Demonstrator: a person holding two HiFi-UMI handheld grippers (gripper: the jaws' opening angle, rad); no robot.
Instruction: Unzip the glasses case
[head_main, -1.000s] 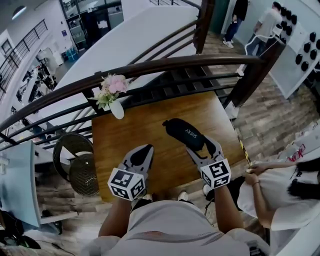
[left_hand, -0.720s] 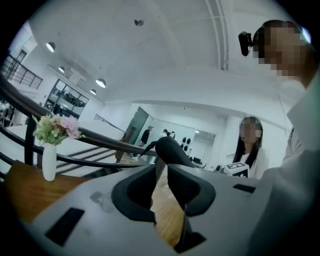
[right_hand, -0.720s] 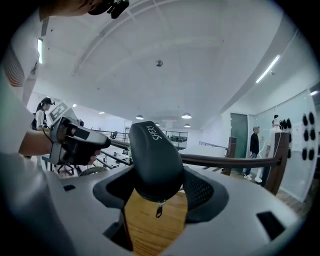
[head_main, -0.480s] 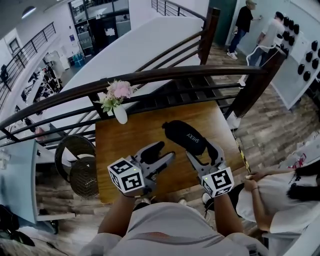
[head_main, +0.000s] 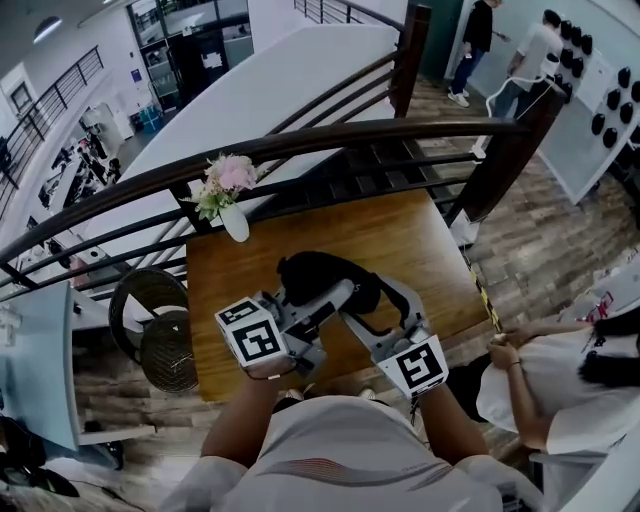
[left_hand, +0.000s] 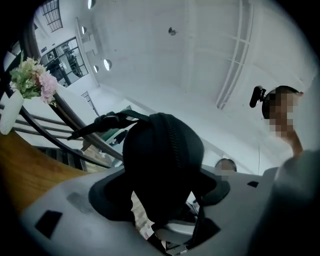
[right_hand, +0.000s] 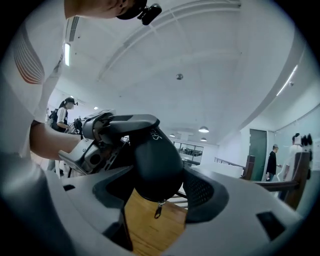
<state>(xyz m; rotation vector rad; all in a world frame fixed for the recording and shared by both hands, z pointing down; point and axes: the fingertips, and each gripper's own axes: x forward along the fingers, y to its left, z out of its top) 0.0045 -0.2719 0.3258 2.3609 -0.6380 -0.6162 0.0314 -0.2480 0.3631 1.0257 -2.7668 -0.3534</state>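
Glasses case (head_main: 315, 272) held in right gripper (right_hand: 160, 192), between just-opened jaws of left gripper (left_hand: 160, 195)

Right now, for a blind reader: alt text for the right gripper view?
The right gripper clamps a black case, its zip pull dangling over the table. The left gripper, jaws just opened, straddles the case's far end.

Grey left claw (head_main: 325, 290), grey right claw (head_main: 370, 300), black-and-white marker cubes (head_main: 250, 343), white shirt (head_main: 340, 450)

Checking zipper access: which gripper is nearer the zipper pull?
Right. The right gripper clamps the case end where the pull hangs; the left gripper, its jaws just opening, straddles the far end.
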